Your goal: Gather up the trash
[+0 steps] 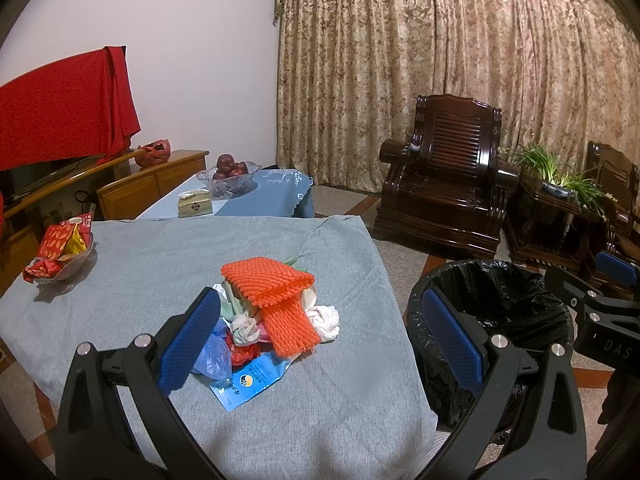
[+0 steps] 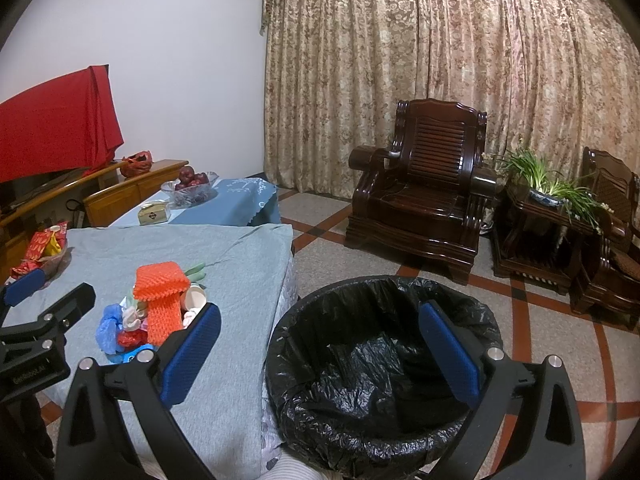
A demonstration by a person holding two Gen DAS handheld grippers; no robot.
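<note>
Both grippers' fingers wide, left gripper point(image 1: 320, 344), right gripper point(image 2: 320, 350), black-lined bin point(image 2: 384, 364) empty, glass bowl point(image 1: 76, 266) holding red packets point(image 1: 56, 242)

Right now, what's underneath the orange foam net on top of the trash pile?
Under the orange foam net show crumpled white tissues, a blue plastic bag and a blue printed packet; anything beneath its middle is covered.

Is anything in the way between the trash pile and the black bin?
Nothing visible blocks it. The trash pile sits on the grey cloth, and the bin stands right beside the table edge, its mouth open. Both tools, left and right, are open and empty.
</note>
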